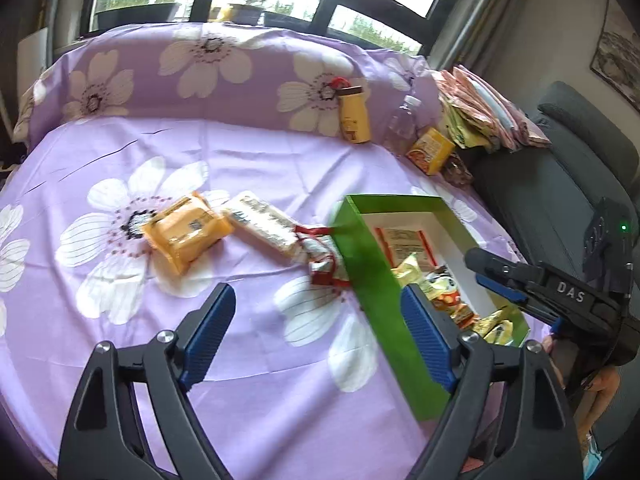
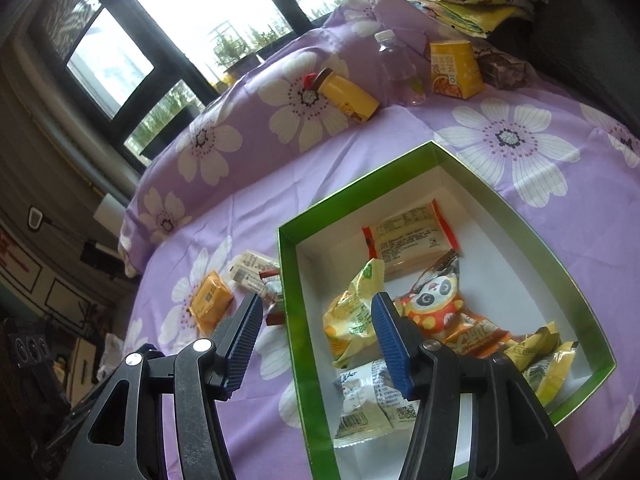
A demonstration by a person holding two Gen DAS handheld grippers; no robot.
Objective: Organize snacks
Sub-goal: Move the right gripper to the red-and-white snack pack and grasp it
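- The green box [image 2: 298,320] lies on the purple flowered bed cover [image 1: 240,360], toward its right edge, already holding several snack packets, among them a panda packet [image 2: 436,300].
- Judged step: between picks. The left tool [image 1: 316,340] stands wide, nothing between its pads; the right tool [image 2: 316,340] is parted and empty above the box's left wall.
- Next move calls for reaching to the orange packet [image 1: 184,232], the white packet [image 1: 264,224] or the red-and-white one [image 1: 324,260] beside the box.
- Only the right wrist view shows the box's full contents; only the left shows the other tool.
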